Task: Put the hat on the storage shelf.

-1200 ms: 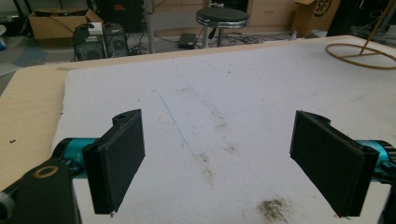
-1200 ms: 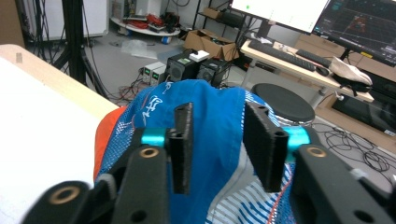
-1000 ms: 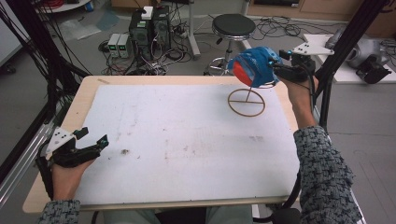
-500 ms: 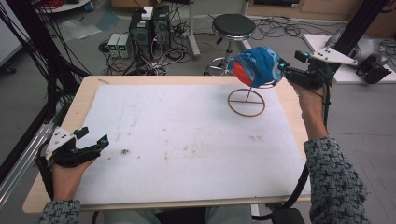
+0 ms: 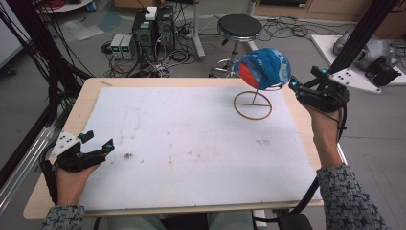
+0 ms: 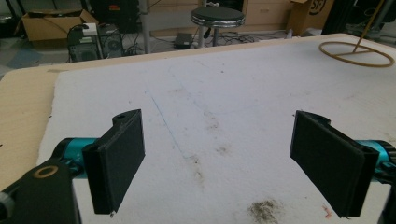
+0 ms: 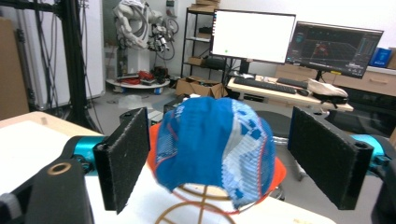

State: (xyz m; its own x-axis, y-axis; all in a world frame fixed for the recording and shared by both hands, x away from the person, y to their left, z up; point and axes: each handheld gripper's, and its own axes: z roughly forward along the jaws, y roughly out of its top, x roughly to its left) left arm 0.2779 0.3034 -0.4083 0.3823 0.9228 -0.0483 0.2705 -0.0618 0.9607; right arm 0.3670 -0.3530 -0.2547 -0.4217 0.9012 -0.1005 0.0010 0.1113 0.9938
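Note:
A blue and white cap with an orange brim (image 5: 263,67) sits on top of a thin wooden stand whose ring base (image 5: 252,105) rests on the white mat at the far right. My right gripper (image 5: 293,83) hovers open just right of the cap, jaws pointing at it. In the right gripper view the cap (image 7: 215,144) sits a little beyond the two spread pads, with the stand (image 7: 201,207) below it. My left gripper (image 5: 99,140) rests open at the table's near left, nothing between its pads. The left gripper view shows its wide-apart jaws over stained mat, the stand's ring (image 6: 357,52) far off.
A white mat (image 5: 191,143) covers most of the wooden table (image 5: 91,91). Beyond the far edge stand a black stool (image 5: 239,26) and computer boxes (image 5: 153,26) among cables. Black frame poles rise at the left and the right. Small stains mark the mat's middle.
My right gripper has pulled back to the right, away from the cap, and dropped slightly. The cap stays on its stand. The left gripper has not moved.

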